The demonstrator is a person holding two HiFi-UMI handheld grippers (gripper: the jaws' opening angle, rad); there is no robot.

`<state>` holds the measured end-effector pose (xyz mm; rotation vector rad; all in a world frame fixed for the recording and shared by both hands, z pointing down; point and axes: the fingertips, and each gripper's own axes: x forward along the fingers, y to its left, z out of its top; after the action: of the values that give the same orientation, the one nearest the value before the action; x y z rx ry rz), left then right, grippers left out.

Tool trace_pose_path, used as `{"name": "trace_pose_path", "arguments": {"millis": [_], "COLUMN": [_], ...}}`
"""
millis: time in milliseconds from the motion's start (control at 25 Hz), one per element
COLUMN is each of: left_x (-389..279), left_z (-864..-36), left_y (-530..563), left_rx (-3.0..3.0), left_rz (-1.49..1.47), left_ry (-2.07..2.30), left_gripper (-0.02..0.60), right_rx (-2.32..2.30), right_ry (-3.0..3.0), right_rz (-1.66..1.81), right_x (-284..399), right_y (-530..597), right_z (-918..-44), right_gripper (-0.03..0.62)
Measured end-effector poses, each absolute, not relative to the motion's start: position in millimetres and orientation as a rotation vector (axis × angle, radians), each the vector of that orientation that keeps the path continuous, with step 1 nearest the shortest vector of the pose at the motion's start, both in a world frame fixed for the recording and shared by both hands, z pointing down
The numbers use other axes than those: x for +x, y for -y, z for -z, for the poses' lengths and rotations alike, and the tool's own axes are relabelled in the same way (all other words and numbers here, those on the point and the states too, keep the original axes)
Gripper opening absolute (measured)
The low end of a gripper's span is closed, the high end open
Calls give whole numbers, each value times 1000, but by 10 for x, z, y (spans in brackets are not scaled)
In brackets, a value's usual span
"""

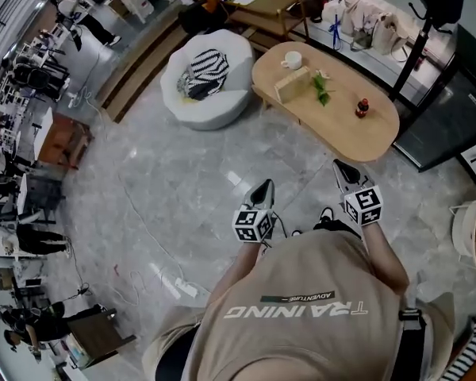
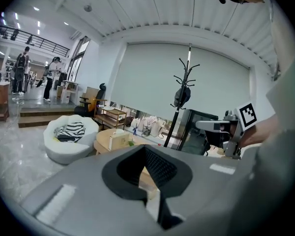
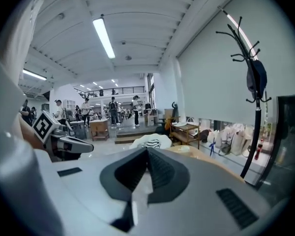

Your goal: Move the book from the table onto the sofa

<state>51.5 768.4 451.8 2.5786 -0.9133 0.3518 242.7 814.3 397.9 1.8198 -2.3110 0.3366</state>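
The book [image 1: 292, 85] is a pale tan block, close in colour to the wood under it. It stands on edge on the oval worktop [image 1: 357, 133], just beside a white mug [image 1: 292, 59] and a sprig of green leaves [image 1: 321, 88]. A small red bottle [image 1: 362, 107] sits further along the same top. From the head view I cannot read any cover print or tell the spine from the fore-edge; it is too small. In the left gripper view the book shows only as a light box above the claw's grey body, which cuts off its lower part. In the right gripper view I cannot pick it out.

The white sofa [image 1: 222, 105], with a striped cloth [image 1: 205, 71] on its seat, stands near the mug end of the worktop.

The left claw [image 1: 263, 187] and right claw [image 1: 341, 168] are both closed and empty, well short of the worktop.
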Motion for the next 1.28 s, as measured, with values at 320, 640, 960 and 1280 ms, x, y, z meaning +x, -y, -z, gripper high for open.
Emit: {"name": "trace_pose_path", "arguments": {"millis": [320,640,960,1280], "left_x": [936,1401,1476,1256], "left_z": [-4498,-4482,-4550,-4796], "left_y": [-7408,-7194,-7086,-6697], "left_rx": [2614,2563,2536,2438], "left_rz": [-399,-393,-444,-408], "left_ry": [936,1017,1042,1076], "left_gripper": [-11,-9,-9,-9], "right_rx": [1814,1801,1761,1735], "right_ry": [2397,2397,2414,2404], "right_rz": [-322,-400,-495,-537], "right_x": [2756,3245,3355,3188], "right_y": [-7794,-7757,-7640,-7344], "right_z": [-3992,-4198,-4411,-4477], "right_gripper": [3,3,3,3]}}
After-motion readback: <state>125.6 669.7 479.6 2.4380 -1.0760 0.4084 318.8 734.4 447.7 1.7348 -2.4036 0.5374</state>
